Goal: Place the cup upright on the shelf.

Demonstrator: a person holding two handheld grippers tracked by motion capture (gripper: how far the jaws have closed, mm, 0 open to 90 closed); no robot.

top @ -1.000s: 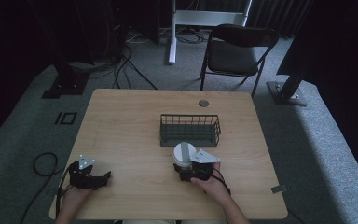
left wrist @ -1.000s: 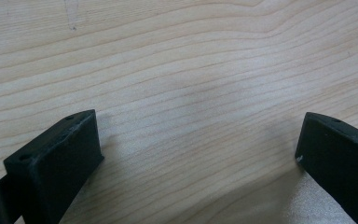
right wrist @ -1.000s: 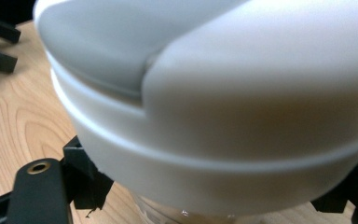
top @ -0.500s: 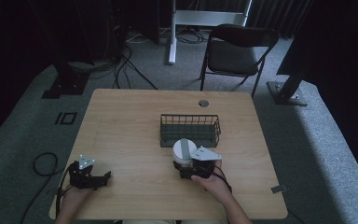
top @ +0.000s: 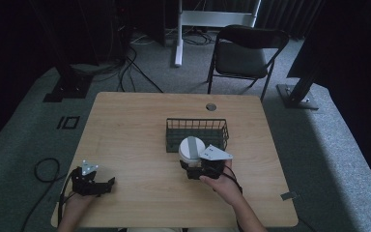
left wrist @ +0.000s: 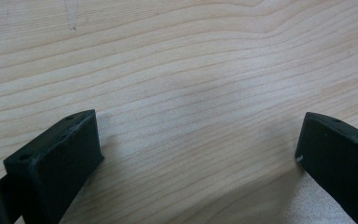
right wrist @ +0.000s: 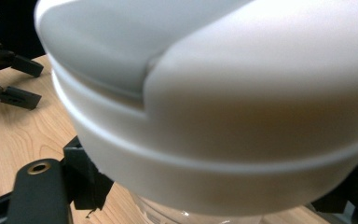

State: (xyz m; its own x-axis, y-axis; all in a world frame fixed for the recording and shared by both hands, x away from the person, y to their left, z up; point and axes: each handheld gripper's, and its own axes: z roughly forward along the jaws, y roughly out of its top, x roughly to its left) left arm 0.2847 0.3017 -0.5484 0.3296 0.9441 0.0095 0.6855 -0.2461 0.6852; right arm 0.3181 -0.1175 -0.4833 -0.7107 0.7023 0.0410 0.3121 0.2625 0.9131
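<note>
A jar with a broad white lid [top: 191,147] sits in my right gripper [top: 198,168], just in front of the wire basket [top: 196,121]. In the right gripper view the white lid [right wrist: 214,93] looms close, with a clear body [right wrist: 168,217] below it and a black jaw on either side; my right gripper [right wrist: 214,198] is shut on the jar. My left gripper [top: 109,182] rests at the table's near left corner. Its jaws stand wide open in the left gripper view, and my left gripper [left wrist: 198,135] has bare wood between them.
The dark wire basket stands at the middle of the wooden table [top: 135,125]. A round grommet hole [top: 211,107] is near the far edge. A folding chair [top: 244,53] stands beyond the table. The left gripper [right wrist: 4,70] shows far off in the right gripper view.
My right gripper has carried the jar a little up and towards the basket. The left gripper has stayed in place.
</note>
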